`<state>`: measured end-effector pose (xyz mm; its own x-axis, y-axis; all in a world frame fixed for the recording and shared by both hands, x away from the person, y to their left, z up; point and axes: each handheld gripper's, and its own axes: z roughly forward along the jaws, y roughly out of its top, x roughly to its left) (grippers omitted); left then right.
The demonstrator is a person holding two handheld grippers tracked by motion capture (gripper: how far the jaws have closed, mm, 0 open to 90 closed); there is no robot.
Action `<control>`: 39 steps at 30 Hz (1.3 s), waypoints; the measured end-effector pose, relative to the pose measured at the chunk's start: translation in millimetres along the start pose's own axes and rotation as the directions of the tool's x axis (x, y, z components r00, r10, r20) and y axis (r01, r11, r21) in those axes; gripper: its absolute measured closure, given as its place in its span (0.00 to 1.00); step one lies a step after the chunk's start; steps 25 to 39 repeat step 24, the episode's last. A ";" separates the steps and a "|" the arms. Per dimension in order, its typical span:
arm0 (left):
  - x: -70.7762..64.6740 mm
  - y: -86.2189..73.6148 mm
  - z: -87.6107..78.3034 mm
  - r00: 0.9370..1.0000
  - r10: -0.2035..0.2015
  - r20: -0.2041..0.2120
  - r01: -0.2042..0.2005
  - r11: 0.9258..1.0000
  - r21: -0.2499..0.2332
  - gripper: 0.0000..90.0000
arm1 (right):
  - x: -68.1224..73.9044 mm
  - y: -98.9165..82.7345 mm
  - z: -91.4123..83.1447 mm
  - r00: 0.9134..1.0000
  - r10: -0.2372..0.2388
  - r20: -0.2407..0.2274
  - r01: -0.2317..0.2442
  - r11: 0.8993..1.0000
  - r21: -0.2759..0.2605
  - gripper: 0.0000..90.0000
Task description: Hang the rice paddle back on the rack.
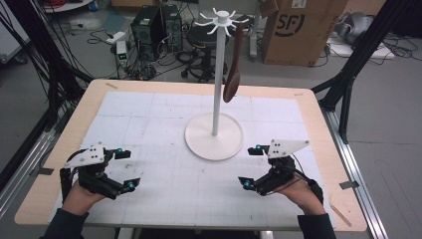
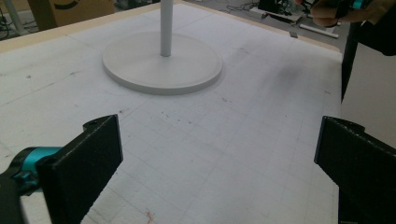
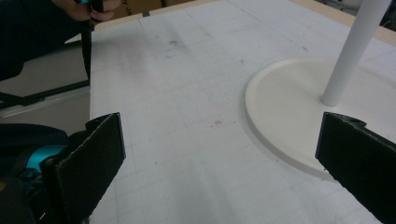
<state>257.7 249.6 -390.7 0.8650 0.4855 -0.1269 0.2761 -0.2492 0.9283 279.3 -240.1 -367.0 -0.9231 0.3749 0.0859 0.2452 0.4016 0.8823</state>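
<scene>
Hanging from a hook at the top of the white stand (image 1: 215,132), at twelve o'clock on the table (image 1: 59,164), the brown wooden spoon (image 1: 232,82) dangles bowl-down, clear of the pole so it could be lifted off. The round base keeps the stand steady mid-mat. Left gripper (image 1: 128,169) rests at eight o'clock, jaws spread wide, holding nothing; right gripper (image 1: 251,167) at four o'clock, equally wide and empty — both flanking the stand, likely poised to reach in.
</scene>
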 end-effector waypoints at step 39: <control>1.1 -0.4 1.4 1.000 0.000 0.009 0.000 1.000 -0.006 0.02 | 9.0 -11.1 0.5 0.999 0.010 0.040 -0.011 1.000 0.003 0.00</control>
